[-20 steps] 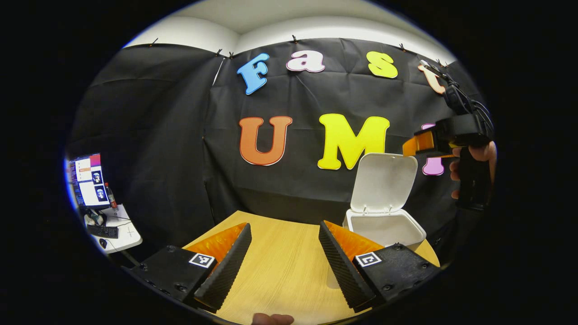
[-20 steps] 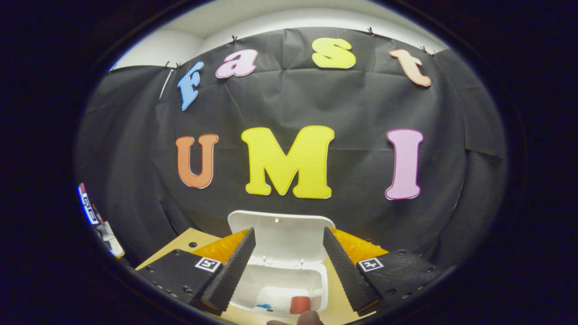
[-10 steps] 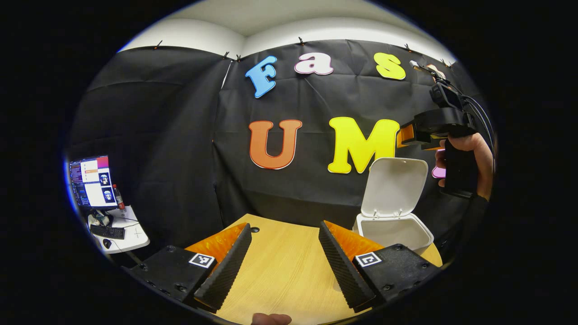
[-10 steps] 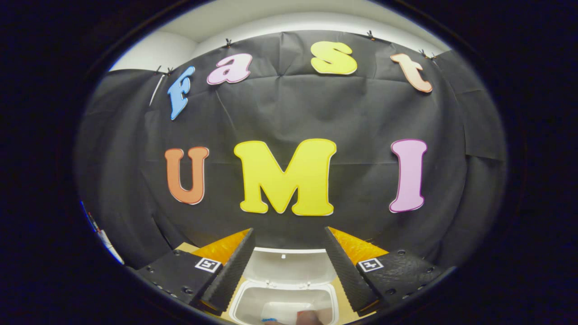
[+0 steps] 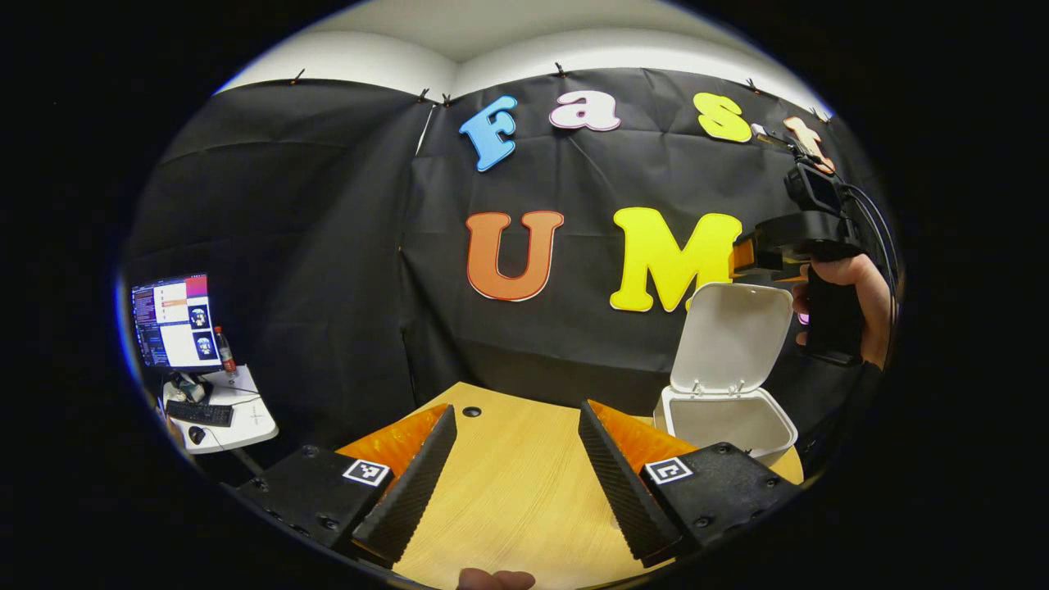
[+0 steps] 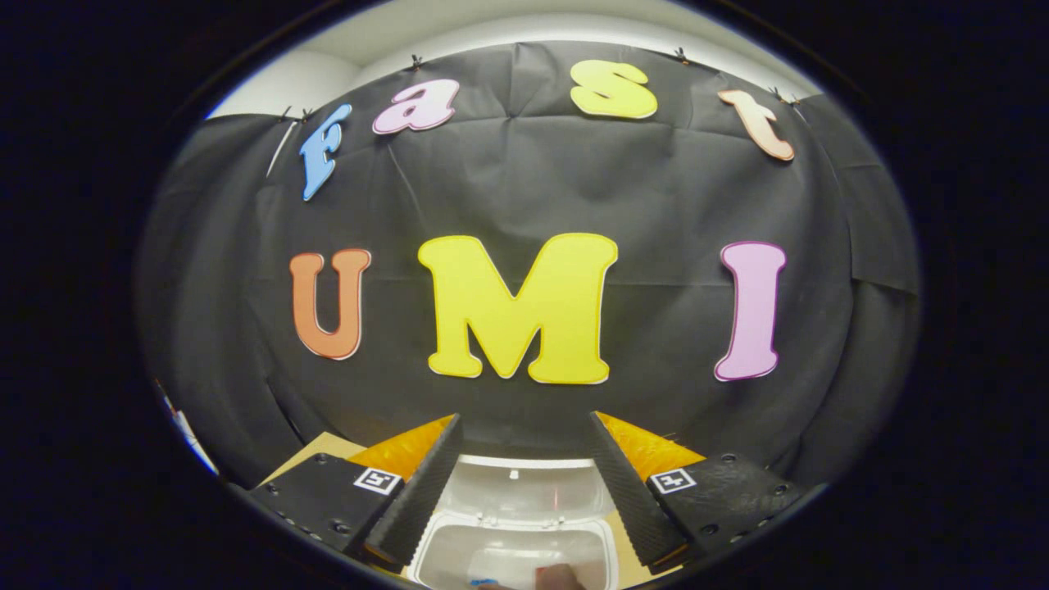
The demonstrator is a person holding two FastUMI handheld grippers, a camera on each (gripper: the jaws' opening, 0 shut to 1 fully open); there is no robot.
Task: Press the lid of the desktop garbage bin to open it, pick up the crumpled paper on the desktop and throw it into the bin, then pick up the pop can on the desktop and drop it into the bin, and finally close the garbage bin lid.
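Standing upright, bin lid above white bin, both grippers' jaws spread wide, empty.

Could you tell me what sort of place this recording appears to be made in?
Probably an indoor data-collection booth: black cloth wall behind a wooden table holding a white bin, and a side desk with a monitor and keyboard beyond.
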